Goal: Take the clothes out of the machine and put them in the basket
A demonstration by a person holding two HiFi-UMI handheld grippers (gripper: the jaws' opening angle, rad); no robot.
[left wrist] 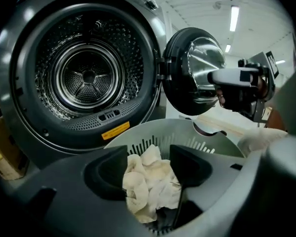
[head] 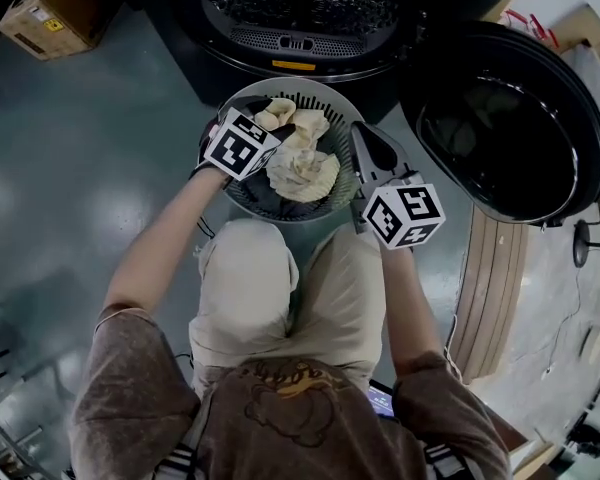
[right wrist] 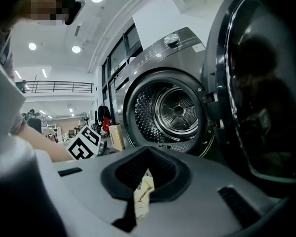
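A grey slatted basket [head: 280, 90] stands on the floor between the person's knees and the washing machine [head: 300, 13]. Crumpled cream clothes [head: 302, 168] lie in it. My left gripper [head: 272, 118] hangs over the basket's left half. In the left gripper view its jaws stand apart [left wrist: 148, 164], with a cream cloth [left wrist: 149, 184] bunched loosely between them over the basket wall [left wrist: 187, 132]. My right gripper [head: 362, 140] sits at the basket's right rim with its tips together [right wrist: 147, 154]. A strip of cream cloth [right wrist: 143, 196] shows in its slit; whether it is pinched I cannot tell. The drum [left wrist: 89, 75] looks empty.
The machine's round door [head: 510, 128] stands swung open to the right, close beside the right gripper. A cardboard box [head: 55, 8] sits on the floor at the far left. Wooden boards [head: 490, 298] lie on the floor at the right.
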